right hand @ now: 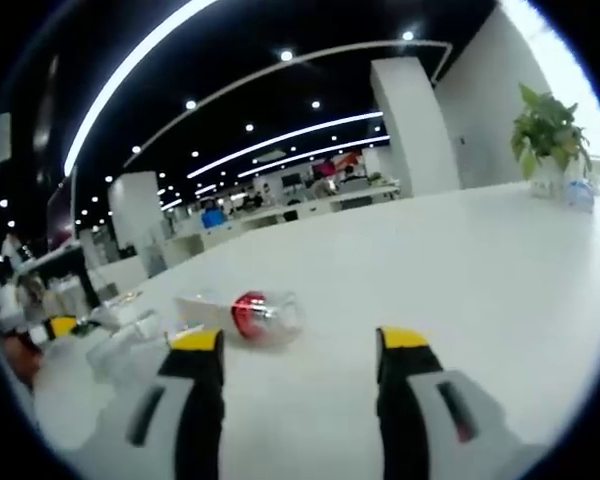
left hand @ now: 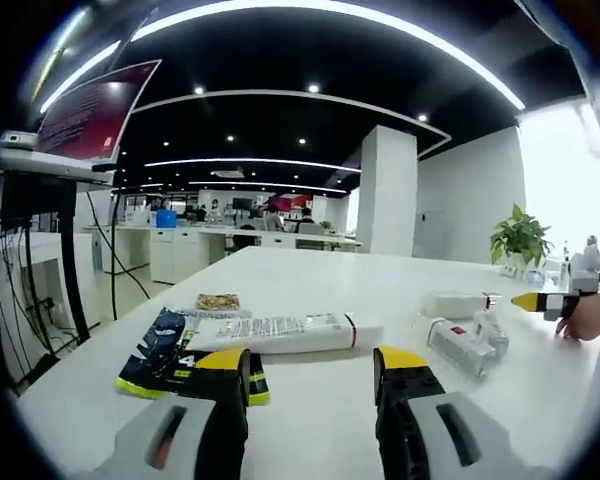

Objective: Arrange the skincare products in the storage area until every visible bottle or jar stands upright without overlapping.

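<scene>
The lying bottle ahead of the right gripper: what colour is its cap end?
Red, on a clear bottle; best seen in the right gripper view.

In the left gripper view, a tube (left hand: 280, 332) lay on its side on the tabletop (left hand: 400, 285), a flat sachet (left hand: 170, 355) touching its left end. To its right lay two small bottles (left hand: 465, 345), also on their sides. A potted plant (left hand: 521, 243) stood at the far right edge.

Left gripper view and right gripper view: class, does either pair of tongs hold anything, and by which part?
Nothing is held. The left tongs are open above the white tube; the right tongs are open near the clear bottle.
</scene>
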{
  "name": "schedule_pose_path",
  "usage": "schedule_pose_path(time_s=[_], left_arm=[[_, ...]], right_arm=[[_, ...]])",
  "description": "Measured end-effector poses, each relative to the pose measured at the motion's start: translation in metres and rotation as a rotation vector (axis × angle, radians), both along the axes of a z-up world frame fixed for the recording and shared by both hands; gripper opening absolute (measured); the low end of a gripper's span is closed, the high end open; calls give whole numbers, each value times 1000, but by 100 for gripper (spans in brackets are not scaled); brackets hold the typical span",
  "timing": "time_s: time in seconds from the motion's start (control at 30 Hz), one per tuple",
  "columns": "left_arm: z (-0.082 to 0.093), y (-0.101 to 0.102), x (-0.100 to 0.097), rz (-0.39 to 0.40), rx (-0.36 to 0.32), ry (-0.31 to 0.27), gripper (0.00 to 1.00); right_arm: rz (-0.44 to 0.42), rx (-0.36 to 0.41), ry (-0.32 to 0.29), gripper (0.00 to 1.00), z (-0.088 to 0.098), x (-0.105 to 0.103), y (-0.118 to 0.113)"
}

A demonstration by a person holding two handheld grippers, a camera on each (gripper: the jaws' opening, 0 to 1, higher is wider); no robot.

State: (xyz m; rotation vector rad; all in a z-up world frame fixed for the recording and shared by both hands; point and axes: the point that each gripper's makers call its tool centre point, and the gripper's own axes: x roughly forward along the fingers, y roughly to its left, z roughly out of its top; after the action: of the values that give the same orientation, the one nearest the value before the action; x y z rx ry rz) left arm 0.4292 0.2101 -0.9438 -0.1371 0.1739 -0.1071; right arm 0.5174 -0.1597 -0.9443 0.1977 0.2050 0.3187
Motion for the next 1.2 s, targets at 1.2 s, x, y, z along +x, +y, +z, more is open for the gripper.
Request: schedule_pose_path(time_s=[1.2], left_arm=[[-7,2,0,12,31,21,52]], right_arm=[[-16,12,36,60,-4,1,-3]])
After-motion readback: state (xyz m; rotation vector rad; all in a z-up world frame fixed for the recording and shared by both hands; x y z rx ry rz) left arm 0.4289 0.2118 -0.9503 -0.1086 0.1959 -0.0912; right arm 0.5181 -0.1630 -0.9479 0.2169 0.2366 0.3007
